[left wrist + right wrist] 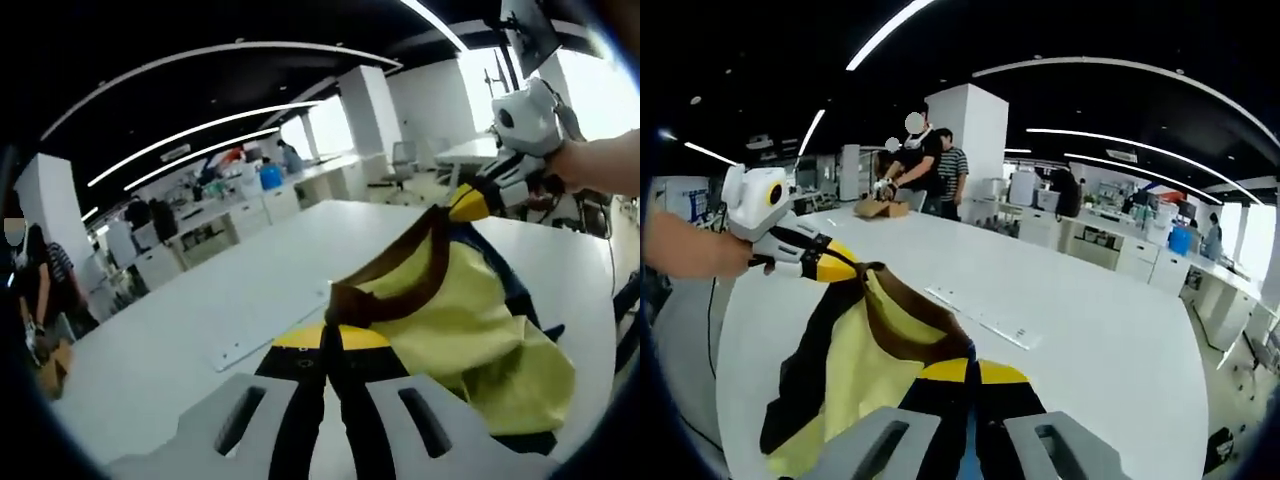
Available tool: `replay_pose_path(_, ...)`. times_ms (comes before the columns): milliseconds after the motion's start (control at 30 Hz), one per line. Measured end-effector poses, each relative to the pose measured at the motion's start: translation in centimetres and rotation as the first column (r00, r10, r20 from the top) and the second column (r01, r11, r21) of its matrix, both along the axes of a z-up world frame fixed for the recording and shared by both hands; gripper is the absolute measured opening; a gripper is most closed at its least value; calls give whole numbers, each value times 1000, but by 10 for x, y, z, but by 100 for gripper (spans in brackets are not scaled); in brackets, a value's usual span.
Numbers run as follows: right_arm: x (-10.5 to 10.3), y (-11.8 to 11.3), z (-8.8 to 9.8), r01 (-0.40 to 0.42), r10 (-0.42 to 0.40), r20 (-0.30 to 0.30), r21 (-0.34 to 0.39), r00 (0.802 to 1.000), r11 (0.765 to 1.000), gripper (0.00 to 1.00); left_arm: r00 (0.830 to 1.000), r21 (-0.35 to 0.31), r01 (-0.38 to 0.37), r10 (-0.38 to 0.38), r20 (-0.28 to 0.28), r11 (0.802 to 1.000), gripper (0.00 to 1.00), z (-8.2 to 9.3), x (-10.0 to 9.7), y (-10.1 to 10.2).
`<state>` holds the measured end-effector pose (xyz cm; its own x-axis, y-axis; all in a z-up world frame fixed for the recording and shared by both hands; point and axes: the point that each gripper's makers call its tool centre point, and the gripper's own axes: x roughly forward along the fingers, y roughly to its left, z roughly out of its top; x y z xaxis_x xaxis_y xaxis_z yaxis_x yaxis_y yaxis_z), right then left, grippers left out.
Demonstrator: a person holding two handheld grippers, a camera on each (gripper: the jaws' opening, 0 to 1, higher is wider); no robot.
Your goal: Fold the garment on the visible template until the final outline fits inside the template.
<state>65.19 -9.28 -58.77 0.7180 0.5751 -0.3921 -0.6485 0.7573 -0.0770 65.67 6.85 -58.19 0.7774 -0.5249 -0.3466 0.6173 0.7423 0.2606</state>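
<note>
Two hand-held grippers: your left hand-held gripper [328, 352] and right hand-held gripper [973, 372] each pinched the garment [470, 320], jaws closed.
Garment: lifted above the tabletop [250, 290].
Tabletop: white, wide.
Room: open office, desks, ceiling light strips.

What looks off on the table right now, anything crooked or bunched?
The yellow garment is lifted off the white table and bunched, stretched by its brown collar between the left claw and right claw, not lying flat. A thin white strip lies apart on the table. No clear template outline is visible under the garment.
</note>
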Motion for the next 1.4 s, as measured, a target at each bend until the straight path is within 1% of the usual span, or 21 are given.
replay_pose_path(100,9,-1,-7,13,-13,-3,-14,1000,1000,0,1000,11,-2,2,3,1000,0,-3,7,-2)
replay_pose_path(167,12,-1,-10,13,-13,-4,-18,1000,1000,0,1000,29,-7,7,5,1000,0,-6,12,-2)
replay_pose_path(267,18,-1,-18,16,-16,-5,-34,1000,999,0,1000,36,-14,14,3,999,0,-13,21,-2)
replay_pose_path(400,29,0,-34,13,-14,-12,-71,1000,997,0,1000,76,-20,20,-4,997,0,-28,31,-1)
replay_pose_path(633,45,1,-55,15,-17,-22,-113,1000,993,0,999,104,-33,36,-27,994,0,-48,47,1)
replay_pose_path(800,54,1,-73,11,-17,-42,-137,999,991,0,998,125,-32,38,-51,992,0,-64,53,0)
replay_pose_path(1000,62,5,-94,-2,-9,-64,-165,998,986,0,996,164,-35,48,-77,986,0,-86,61,4)
replay_pose_path(1067,66,5,-98,-1,-11,-71,-164,997,986,0,995,184,-31,47,-86,982,0,-93,62,4)
replay_pose_path(1133,70,5,-101,-1,-11,-75,-165,997,986,0,995,194,-34,52,-91,980,0,-98,65,5)
replay_pose_path(1300,76,3,-118,-16,-5,-98,-213,995,977,0,993,196,-36,58,-107,980,0,-107,70,2)
replay_pose_path(1400,80,2,-122,-18,-5,-103,-219,995,975,0,992,211,-34,59,-112,977,0,-112,72,1)
